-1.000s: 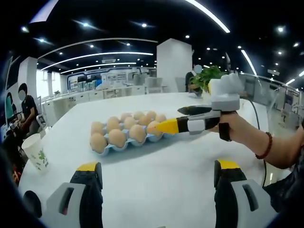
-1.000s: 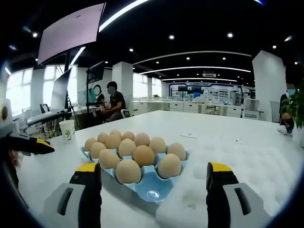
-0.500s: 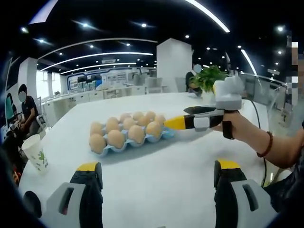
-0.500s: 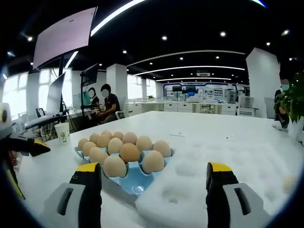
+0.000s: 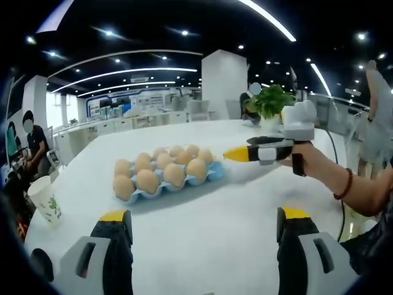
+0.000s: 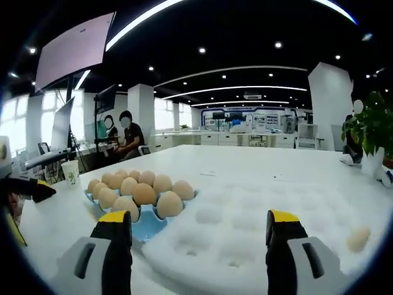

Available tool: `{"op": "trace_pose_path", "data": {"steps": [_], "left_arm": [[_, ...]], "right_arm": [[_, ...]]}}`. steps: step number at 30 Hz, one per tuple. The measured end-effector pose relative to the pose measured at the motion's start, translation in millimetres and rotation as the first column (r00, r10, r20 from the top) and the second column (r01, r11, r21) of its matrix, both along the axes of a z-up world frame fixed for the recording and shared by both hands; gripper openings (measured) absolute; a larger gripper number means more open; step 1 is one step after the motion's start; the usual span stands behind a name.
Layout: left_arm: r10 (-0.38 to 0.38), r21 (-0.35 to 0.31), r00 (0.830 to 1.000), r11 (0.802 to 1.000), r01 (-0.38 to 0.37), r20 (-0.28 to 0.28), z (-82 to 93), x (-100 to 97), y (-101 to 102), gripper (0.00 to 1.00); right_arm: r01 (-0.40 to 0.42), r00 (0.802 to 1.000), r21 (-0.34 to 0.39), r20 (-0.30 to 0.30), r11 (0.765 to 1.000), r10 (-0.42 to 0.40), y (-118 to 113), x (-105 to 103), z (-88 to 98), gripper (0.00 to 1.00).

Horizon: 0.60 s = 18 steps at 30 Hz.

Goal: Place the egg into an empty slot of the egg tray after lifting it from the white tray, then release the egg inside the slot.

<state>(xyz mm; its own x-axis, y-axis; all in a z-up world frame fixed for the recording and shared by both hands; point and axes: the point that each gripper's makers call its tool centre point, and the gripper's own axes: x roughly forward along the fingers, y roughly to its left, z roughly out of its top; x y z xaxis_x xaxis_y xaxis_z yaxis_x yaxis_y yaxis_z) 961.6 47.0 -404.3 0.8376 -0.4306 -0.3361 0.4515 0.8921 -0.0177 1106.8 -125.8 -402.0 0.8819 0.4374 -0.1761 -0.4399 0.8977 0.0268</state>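
On the white table (image 5: 202,233), the blue egg tray (image 5: 164,184) holds brown eggs in nearly every slot; in the right gripper view the same egg tray (image 6: 142,222) shows one empty blue cup at its near corner, just in front of the nearest eggs. Touching the egg tray's side in that view lies the white tray (image 6: 245,233), a pale sheet of shallow dimples. Almost all its dimples are bare. One loose egg (image 6: 358,238) sits in it far to the right, well apart from the egg tray.

The right gripper (image 6: 199,224) hovers low over the white tray with its yellow-tipped jaws spread wide and nothing between them. In the left gripper view the right gripper (image 5: 236,153) comes in from the right, held by a hand (image 5: 310,161), its yellow tip just beside the egg tray's far end.

The left gripper (image 5: 202,224) hangs over bare table near the egg tray, jaws also wide apart and empty. A paper cup (image 5: 46,198) stands at the table's left edge, and a potted plant (image 5: 268,103) at the far side.
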Motion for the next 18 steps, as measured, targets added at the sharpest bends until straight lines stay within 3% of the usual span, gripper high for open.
{"op": "trace_pose_path", "data": {"steps": [18], "left_arm": [[-0.009,0.004,1.0,1.0,0.009,0.003,0.4,0.0,-7.1,1.0]], "right_arm": [[0.107,0.994,-0.025,0.012,0.994,-0.106,-62.5,4.5,2.3,0.93]]}}
